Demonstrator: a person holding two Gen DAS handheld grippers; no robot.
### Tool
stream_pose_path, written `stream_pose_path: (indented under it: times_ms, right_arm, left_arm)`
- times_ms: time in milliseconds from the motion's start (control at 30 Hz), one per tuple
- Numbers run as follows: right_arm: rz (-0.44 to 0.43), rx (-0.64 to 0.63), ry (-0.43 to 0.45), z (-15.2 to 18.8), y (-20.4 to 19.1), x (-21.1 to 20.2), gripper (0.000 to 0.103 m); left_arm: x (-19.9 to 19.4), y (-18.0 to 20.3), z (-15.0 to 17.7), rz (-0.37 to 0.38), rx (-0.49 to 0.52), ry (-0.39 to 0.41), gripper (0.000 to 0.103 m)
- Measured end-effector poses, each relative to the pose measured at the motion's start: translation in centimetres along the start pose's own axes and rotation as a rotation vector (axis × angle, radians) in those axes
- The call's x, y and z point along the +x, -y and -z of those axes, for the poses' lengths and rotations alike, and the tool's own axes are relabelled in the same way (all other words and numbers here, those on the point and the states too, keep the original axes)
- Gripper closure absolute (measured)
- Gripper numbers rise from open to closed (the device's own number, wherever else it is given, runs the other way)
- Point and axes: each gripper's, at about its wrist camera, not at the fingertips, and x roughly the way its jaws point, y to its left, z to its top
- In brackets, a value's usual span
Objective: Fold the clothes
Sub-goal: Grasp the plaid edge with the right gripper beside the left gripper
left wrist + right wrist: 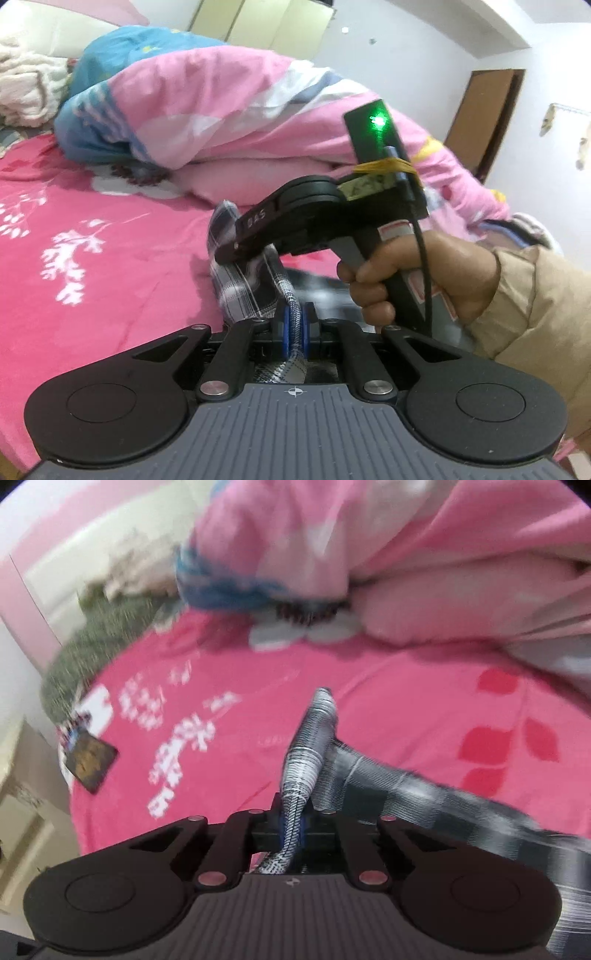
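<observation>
The garment (255,269) pinched in both grippers is a plaid of dark grey, black and white lines; the pads (285,330) gripping it are blue. Under it the bedsheet (110,258) is deep pink with white leafy sprigs on the left and, in the right wrist view, red leaf shapes (491,746) on the right. The heaped quilt (236,107) at the far side is pale pink with white and grey-blue patches and a bright blue end on the left. The sleeve (539,310) on the right is tan. A dark card (90,762) at the left edge of the bed seems to carry a gold print, though blur hides it.
</observation>
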Motion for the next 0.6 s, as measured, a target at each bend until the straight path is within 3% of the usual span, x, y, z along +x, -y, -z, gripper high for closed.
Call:
stream_pose_path:
  times_ms: [300, 600]
  right_arm:
    - [-0.064, 0.099, 0.195, 1.7, 7.2, -10.7, 0.099]
    - [-0.08, 0.253, 0.29, 6.6, 17.5, -18.7, 0.099]
  left_arm:
    - [1.8, 8.7, -2.3, 0.225, 0.065, -0.034, 0.101]
    - [6.0, 17.6, -0.5, 0.366, 0.225, -0.106, 0.102]
